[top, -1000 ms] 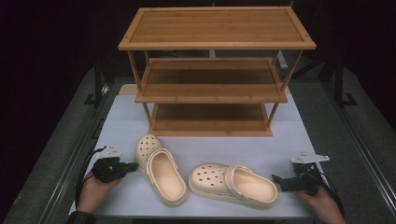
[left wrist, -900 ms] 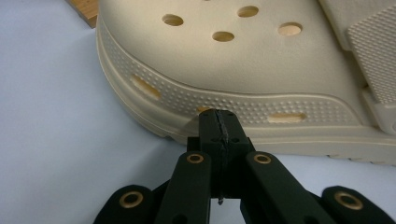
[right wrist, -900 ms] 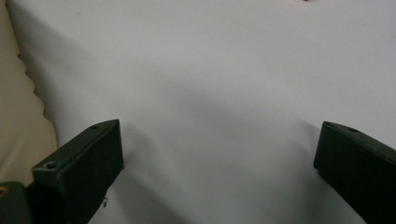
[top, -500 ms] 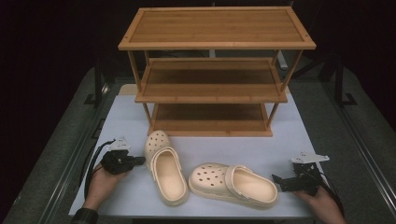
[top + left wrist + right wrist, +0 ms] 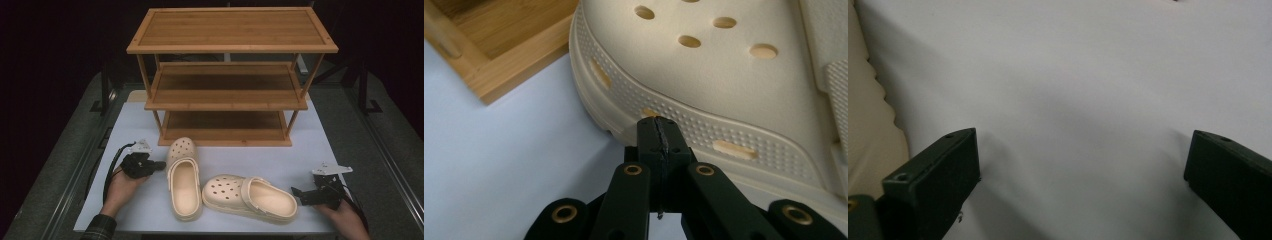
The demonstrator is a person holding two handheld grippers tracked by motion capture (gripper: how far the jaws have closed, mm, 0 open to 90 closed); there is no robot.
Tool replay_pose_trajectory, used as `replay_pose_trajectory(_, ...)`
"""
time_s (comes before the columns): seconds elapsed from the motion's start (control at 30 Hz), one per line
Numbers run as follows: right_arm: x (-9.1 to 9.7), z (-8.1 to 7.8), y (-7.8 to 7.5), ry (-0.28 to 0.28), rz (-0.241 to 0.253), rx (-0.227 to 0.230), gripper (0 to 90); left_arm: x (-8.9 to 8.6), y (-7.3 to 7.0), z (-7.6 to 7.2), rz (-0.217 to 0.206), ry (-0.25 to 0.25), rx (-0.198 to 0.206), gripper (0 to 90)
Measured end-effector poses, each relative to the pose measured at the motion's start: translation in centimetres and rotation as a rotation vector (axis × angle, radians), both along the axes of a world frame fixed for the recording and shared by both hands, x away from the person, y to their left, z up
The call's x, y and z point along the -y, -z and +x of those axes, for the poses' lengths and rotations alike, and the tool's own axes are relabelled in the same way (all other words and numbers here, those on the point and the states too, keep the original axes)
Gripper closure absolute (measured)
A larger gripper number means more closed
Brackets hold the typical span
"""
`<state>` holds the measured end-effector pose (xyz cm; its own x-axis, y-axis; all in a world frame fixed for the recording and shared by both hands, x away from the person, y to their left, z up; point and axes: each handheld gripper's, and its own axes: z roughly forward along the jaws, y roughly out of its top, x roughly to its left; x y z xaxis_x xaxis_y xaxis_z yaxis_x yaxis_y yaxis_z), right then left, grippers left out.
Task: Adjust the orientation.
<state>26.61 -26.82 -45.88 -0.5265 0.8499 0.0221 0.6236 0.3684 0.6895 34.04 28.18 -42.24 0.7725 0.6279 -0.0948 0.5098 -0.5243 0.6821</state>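
Observation:
Two cream clogs lie on the white mat in front of a wooden rack. The left clog (image 5: 183, 185) points its toe at the rack; its holed toe (image 5: 724, 75) looms close in the left gripper view. My left gripper (image 5: 159, 165) is shut and empty, its tips (image 5: 659, 131) against the side of that toe. The second clog (image 5: 250, 197) lies across the mat with its heel to the right. My right gripper (image 5: 300, 195) rests on the mat just right of that heel, its jaws open wide (image 5: 1080, 175) with bare mat between them and the clog's edge (image 5: 868, 125) at the left.
A three-shelf bamboo rack (image 5: 227, 95) stands at the back of the white mat (image 5: 310, 145), its bottom shelf corner (image 5: 499, 55) just beyond the left clog's toe. Dark grey table and metal rails flank the mat on both sides.
My left gripper has moved right against the left clog's toe, and the toe has swung to the right with it. The right gripper and the second clog have stayed put.

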Motion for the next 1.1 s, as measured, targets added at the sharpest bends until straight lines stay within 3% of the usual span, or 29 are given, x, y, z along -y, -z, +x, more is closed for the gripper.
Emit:
replay_pose_trajectory(0.47, 0.0, 0.0, 0.0, 0.000, 0.000, 0.000, 1.0, 1.8, 0.0, 1.4, 0.024, 0.016, 0.014, 90.0)
replay_pose_trajectory(0.8, 0.0, 0.0, 0.0, 0.000, 0.001, 0.001, 1.0, 1.6, -0.3, 1.2, 0.014, 0.013, 0.024, 90.0)
replay_pose_trajectory(0.93, 0.0, 0.0, 0.0, 0.000, 0.000, 0.000, 1.0, 0.9, -1.0, 0.4, 0.004, -0.001, 0.048, 90.0)
replay_pose_trajectory(1.07, 0.0, 0.0, 0.0, 0.000, 0.000, 0.001, 1.0, 0.2, -1.2, -0.3, 0.007, -0.013, 0.057, 76.4)
replay_pose_trajectory(1.1, 0.0, 0.0, 0.0, 0.000, 0.000, 0.001, 1.0, -0.5, -1.3, -1.0, 0.024, -0.021, 0.067, 71.2)
